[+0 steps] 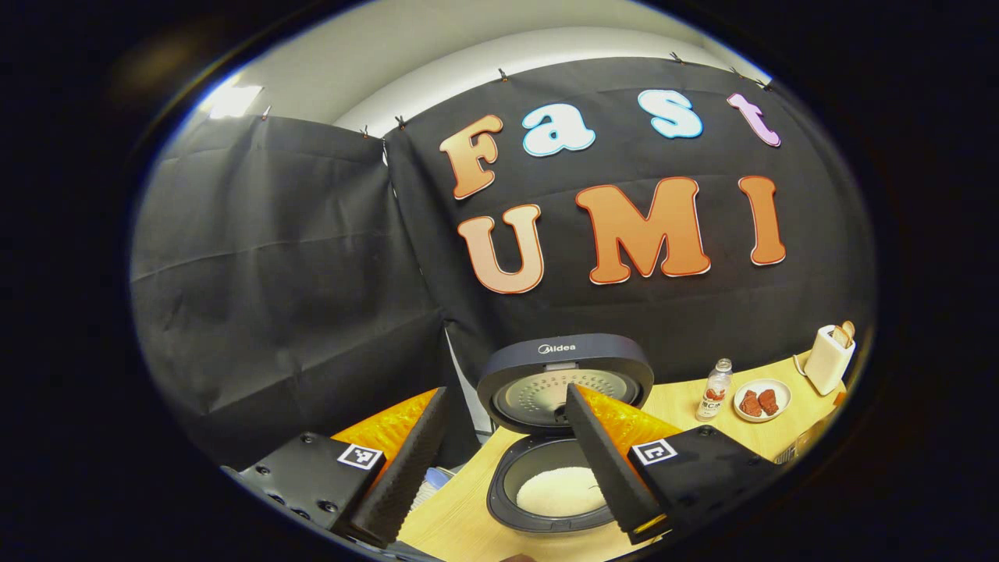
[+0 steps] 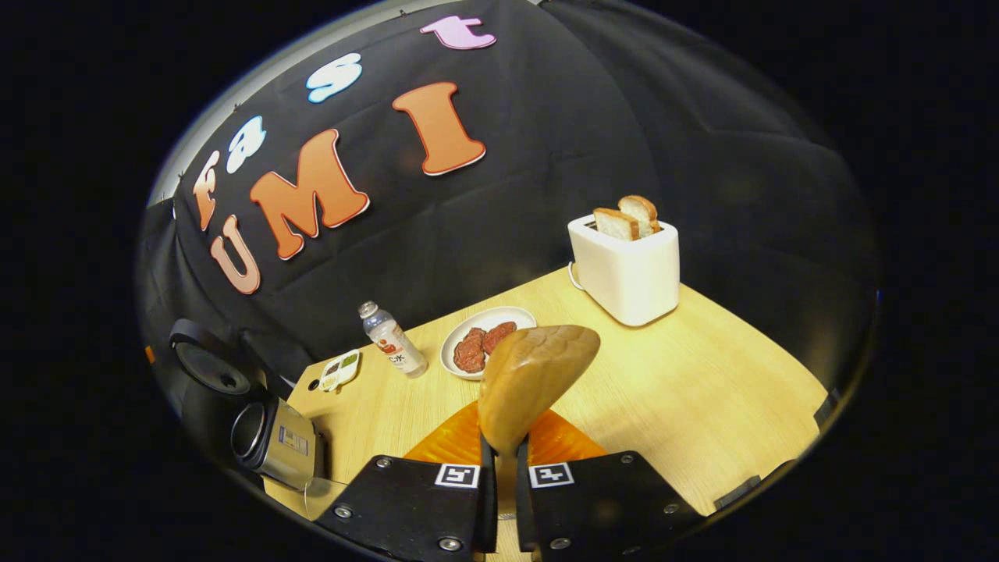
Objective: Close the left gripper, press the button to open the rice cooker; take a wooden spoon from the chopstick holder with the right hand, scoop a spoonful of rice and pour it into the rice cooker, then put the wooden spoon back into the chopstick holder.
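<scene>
Low in my left gripper view, the cooker [image 1: 563,421] is dark grey with white rice [image 1: 558,492] inside. The table [image 2: 702,390] is pale wood. My spoon [image 2: 531,382] is brown wood. Upper right stands a white toaster [image 2: 628,269] with 2 tan slices; the white plate [image 2: 499,318] holds reddish-brown pieces.

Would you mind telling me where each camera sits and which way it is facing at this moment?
Left gripper view: rides the left gripper, jaws apart, looking down over the open rice cooker with rice inside.
Right gripper view: rides the right gripper, clamped on the wooden spoon, facing the toaster across the table.
Shared: the plate, bottle, toaster and rice cooker.
</scene>
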Tool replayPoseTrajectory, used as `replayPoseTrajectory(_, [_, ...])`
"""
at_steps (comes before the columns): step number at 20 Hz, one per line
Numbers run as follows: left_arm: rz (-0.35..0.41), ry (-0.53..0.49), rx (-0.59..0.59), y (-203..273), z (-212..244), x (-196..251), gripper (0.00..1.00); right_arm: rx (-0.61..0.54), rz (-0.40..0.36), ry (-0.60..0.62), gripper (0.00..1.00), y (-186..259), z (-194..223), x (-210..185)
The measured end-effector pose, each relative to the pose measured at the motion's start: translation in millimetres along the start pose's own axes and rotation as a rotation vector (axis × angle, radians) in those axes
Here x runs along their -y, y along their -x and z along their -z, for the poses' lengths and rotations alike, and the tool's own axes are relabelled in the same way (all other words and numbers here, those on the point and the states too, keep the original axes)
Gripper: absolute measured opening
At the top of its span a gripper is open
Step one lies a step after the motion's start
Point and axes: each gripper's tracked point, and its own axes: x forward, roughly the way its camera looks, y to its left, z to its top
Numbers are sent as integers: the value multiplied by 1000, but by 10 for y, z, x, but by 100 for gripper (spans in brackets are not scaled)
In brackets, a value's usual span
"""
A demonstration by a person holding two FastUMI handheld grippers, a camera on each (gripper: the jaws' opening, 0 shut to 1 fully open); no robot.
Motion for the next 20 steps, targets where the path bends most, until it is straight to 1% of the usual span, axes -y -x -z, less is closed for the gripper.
replayPoseTrajectory(2, [-1, 4, 6, 36, -65, 10, 93, -11, 10, -4, 9, -36, 114, 39])
replayPoseTrajectory(3, [0, 3, 8, 54, -82, 20, 100, -12, 14, -5, 9, -59, 156, 47])
replayPoseTrajectory(7, [22, -10, 15, 76, -144, 112, 100, -41, 38, -20, 10, -134, 348, 138])
replayPoseTrajectory(8, [28, -9, 16, 74, -167, 127, 100, -75, 59, -16, 12, -152, 437, 185])
replayPoseTrajectory(9, [33, -7, 18, 61, -170, 159, 100, -81, 63, -13, 12, -141, 483, 214])
replayPoseTrajectory(10, [36, -5, 17, 47, -162, 168, 100, -79, 64, -26, 13, -210, 421, 198])
replayPoseTrajectory(11, [41, -1, 6, 31, -126, 187, 100, -95, 72, -21, 13, -133, 452, 218])
replayPoseTrajectory(13, [47, 14, -15, -15, -70, 196, 100, -113, 56, -30, 16, -54, 450, 210])
replayPoseTrajectory(14, [45, 18, -16, -49, -94, 175, 100, -118, 65, -32, 9, -29, 428, 246])
replayPoseTrajectory(15, [44, 27, -11, -94, -142, 141, 100, -119, 74, -32, 19, 15, 412, 306])
replayPoseTrajectory(16, [41, 41, -7, -150, -200, 109, 100, -114, 84, -34, 25, 64, 361, 352])
replayPoseTrajectory(19, [53, 106, -10, -357, -378, 50, 100, -88, 102, -34, 36, 255, 156, 478])
replayPoseTrajectory(20, [64, 126, -20, -435, -421, 60, 100, -70, 107, -29, 45, 313, 64, 516])
